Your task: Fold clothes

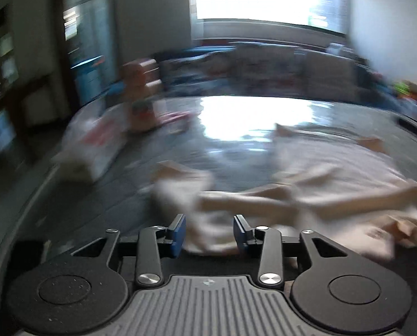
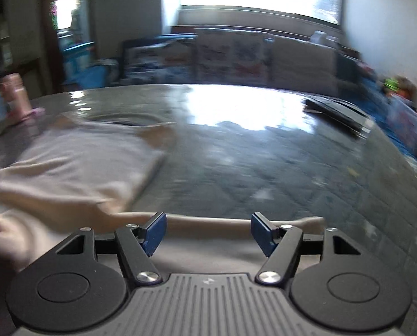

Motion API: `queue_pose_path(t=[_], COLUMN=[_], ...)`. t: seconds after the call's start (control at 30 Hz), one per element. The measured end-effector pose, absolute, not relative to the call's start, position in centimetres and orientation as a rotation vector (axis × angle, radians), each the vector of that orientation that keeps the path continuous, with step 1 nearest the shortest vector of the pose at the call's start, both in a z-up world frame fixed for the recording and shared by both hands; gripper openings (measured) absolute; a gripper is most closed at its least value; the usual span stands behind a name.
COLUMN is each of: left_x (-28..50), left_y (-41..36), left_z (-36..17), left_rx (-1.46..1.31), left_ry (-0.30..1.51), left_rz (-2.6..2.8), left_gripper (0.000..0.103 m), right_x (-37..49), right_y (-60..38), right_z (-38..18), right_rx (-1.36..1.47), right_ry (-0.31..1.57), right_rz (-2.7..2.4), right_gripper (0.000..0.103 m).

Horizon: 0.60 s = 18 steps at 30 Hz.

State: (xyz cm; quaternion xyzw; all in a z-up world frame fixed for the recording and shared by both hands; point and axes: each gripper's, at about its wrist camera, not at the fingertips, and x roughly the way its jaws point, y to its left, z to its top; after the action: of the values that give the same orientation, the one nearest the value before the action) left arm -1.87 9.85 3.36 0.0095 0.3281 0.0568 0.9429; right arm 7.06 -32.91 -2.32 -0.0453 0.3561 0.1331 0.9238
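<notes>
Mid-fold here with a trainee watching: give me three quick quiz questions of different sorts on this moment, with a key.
1. True or false: the left gripper is shut on the pale garment.
2. Which is open wider? A) left gripper B) right gripper
3. Fill in: in the right wrist view, the pink bottle stands on the table's far ___ side.

Key: 1 false; 2 B; 3 left.
</notes>
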Motion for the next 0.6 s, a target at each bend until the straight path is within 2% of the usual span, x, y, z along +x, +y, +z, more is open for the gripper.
queue_pose_path(t=[0.27, 0.33, 0.6], left_x=[-3.4, -3.0, -2.3], left_y=[0.8, -0.6, -1.8], left_z=[3.1, 2.6, 1.7], left_rx=[0.137, 0.147, 0.088], left_ry=[0.67, 0.683, 0.729], left_rz=[-0.223, -0.248, -0.228], left_gripper=[0.051, 0.051, 0.049], right_x=[2.3, 1.3, -0.7], right_y=[-25.8, -23.9, -19.2], right_z=[-0.9, -1.0, -2.7], right_rx=[-0.269, -0.32, -0.507], right_ry=[0.698, 0.696, 0.637], right_rz=[0.644, 0.711, 0.802], right_gripper=[0.066, 0.061, 0.05])
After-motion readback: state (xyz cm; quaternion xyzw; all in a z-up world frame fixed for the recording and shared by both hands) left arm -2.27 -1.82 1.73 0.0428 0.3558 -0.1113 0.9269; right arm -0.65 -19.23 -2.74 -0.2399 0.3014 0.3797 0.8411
